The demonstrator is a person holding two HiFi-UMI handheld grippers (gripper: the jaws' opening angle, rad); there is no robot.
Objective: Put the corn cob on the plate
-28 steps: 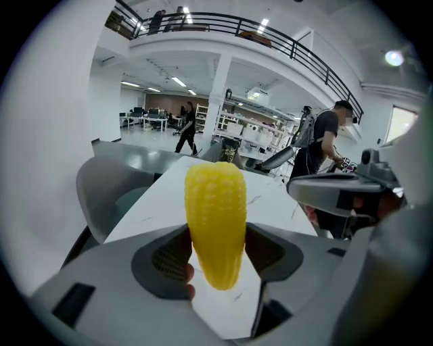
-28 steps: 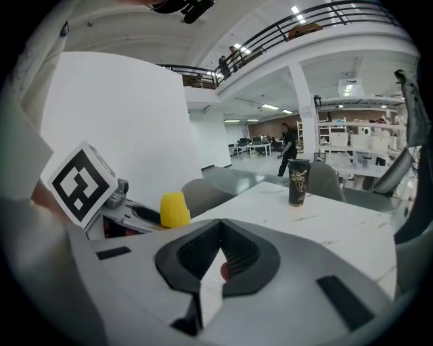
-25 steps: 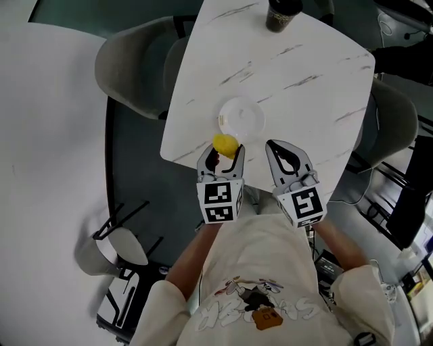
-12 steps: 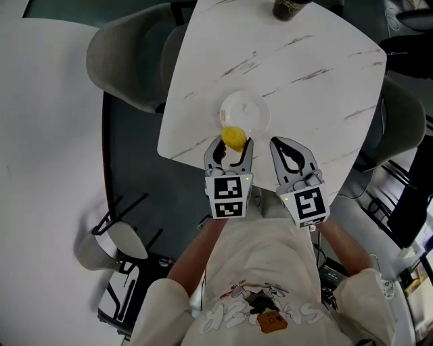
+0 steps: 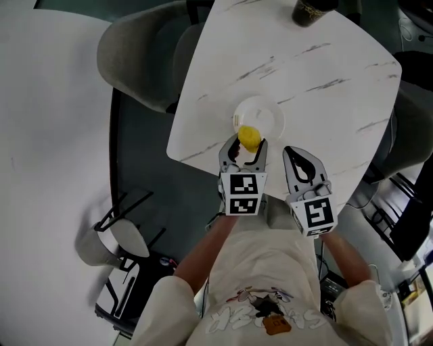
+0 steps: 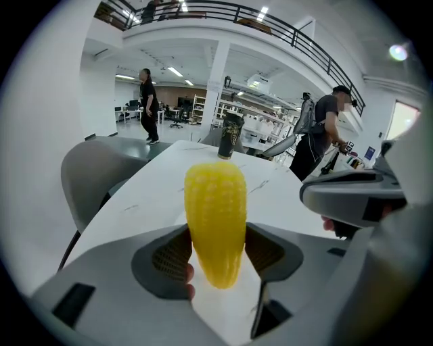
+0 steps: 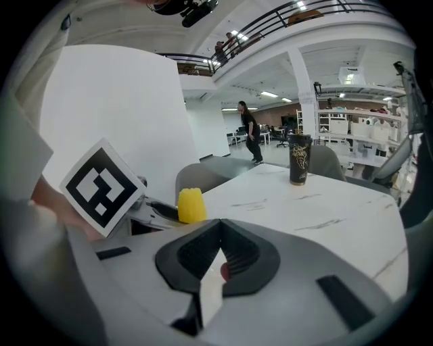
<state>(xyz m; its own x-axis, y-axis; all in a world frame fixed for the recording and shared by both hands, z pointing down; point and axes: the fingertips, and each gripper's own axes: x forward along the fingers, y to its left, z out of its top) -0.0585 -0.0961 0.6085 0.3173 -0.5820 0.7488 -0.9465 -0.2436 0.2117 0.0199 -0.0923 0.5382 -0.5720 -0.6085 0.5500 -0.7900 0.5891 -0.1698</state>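
Observation:
A yellow corn cob [image 5: 249, 138] stands upright between the jaws of my left gripper [image 5: 243, 150], which is shut on it; in the left gripper view the corn cob [image 6: 216, 220] fills the middle. It hangs over the near edge of a small white plate [image 5: 265, 116] on the marble table [image 5: 311, 74]. My right gripper [image 5: 302, 165] hovers just to the right above the table's near edge, jaws shut with nothing between them. The right gripper view shows the corn cob [image 7: 191, 205] at its left.
A dark cup [image 5: 312, 11] stands at the table's far edge, and the cup [image 7: 299, 159] also appears in the right gripper view. Grey chairs [image 5: 145, 57] flank the table on the left and right. People stand in the background hall.
My left gripper has carried the corn forward, from the table's near edge to above the plate's near rim. The right gripper moved along beside it.

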